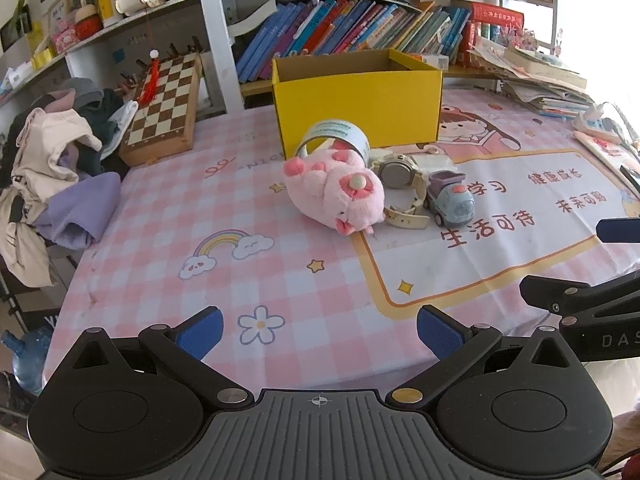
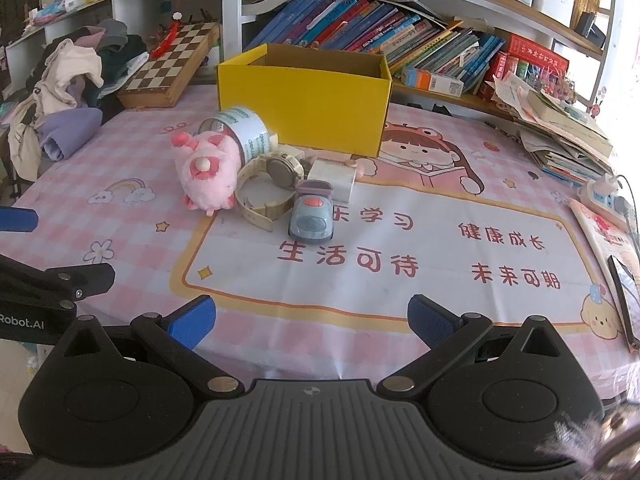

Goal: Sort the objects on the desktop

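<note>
Left wrist: my left gripper (image 1: pixel 319 334) and right gripper (image 2: pixel 311 322) gape empty, well short of the plush (image 1: pixel 334 190) beside the box (image 1: pixel 360 104).

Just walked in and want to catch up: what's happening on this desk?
Nothing is being handled yet. The left hand-held gripper and right hand-held gripper are both open and empty, near the table's front edge. A pink plush, watch, toy car and tape roll sit clustered before the yellow box.
</note>
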`<state>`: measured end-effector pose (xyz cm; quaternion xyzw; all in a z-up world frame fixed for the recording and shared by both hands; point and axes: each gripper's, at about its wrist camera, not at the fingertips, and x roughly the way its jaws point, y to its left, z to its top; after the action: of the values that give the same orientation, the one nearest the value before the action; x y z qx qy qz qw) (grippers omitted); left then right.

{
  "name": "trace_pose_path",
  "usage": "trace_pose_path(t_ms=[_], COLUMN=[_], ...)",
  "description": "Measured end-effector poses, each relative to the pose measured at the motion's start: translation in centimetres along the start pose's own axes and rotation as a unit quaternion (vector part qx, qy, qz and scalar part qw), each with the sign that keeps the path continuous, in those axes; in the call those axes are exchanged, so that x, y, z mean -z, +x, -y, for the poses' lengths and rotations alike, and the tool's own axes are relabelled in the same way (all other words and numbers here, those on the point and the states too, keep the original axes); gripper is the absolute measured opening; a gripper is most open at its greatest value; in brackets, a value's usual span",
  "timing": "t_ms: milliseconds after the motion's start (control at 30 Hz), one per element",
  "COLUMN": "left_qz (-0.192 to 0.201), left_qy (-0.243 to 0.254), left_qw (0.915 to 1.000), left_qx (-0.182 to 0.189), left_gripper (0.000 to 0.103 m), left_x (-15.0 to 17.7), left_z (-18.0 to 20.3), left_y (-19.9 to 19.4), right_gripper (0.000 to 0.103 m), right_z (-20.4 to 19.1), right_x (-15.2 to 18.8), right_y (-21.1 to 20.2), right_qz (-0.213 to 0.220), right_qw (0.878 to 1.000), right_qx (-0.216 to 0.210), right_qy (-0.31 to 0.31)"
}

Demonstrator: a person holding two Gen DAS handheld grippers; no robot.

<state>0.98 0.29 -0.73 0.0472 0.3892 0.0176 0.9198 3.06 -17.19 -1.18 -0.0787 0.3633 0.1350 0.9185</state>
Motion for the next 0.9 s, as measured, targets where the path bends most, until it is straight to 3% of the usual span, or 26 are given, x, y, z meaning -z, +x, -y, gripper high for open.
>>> trace_pose_path(t_ms=[900], left_qz=[-0.003], left_qy=[0.003], left_qw=[1.0], left_qx=[0.007], left_gripper=[0.103], left_x=[-0.37], left_z=[-0.44], left_y=[0.3], right_gripper=[0.103], right_z=[-0.44], right_x=[-0.54], right_y=[0.55], right_qz=[0.0], right_qw=[1.0], right_qx=[0.004], right_qy=[-0.005])
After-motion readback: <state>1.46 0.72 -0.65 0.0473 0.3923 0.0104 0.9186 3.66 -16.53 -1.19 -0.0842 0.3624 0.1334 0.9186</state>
